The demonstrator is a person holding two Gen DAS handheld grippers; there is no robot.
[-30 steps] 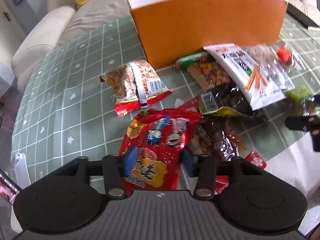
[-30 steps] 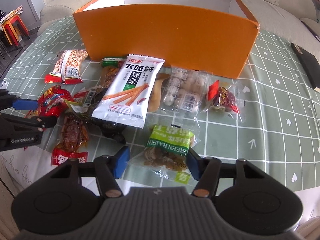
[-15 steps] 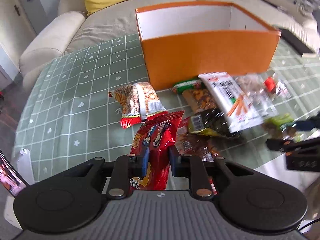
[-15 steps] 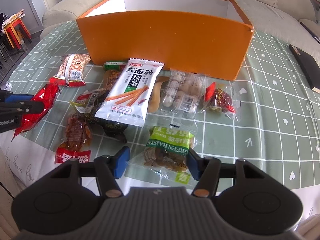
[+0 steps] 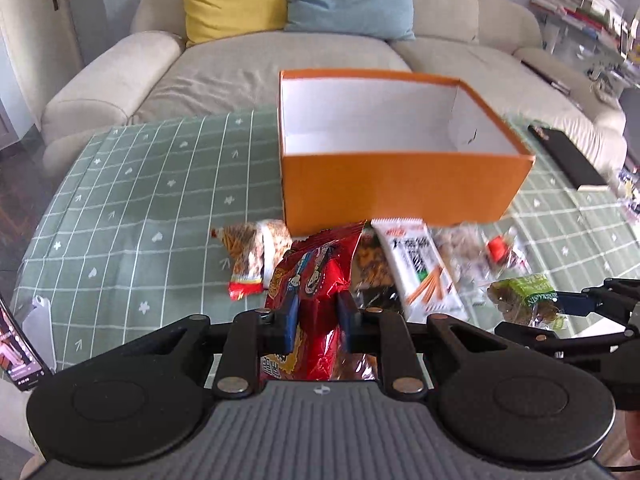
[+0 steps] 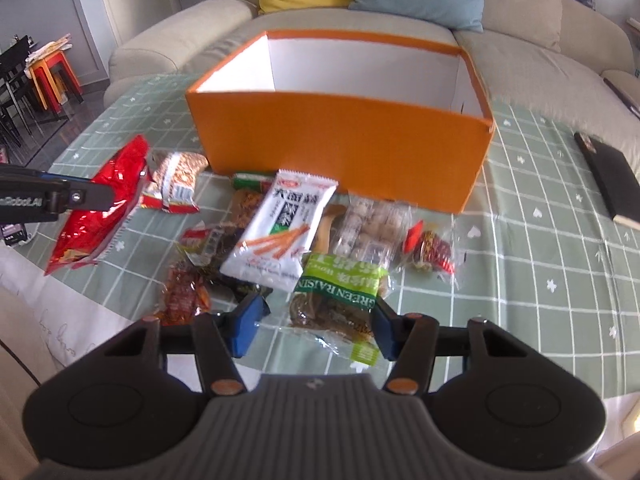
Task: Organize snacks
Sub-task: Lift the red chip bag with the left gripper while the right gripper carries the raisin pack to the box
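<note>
My left gripper is shut on a red snack bag and holds it above the table; the bag also shows in the right wrist view, off the cloth. An open orange box with a white inside stands behind the snacks, and it also shows in the right wrist view. My right gripper is open with its fingers on either side of a green raisin packet. A white packet with orange sticks lies in the middle of the pile.
Several more snack packets lie on the green checked tablecloth in front of the box. A black notebook lies at the right. A beige sofa with a yellow and a blue cushion stands behind. A phone is at the left edge.
My left gripper closed on the red bag and lifted it off the table. My right gripper moved forward around the green raisin packet.
</note>
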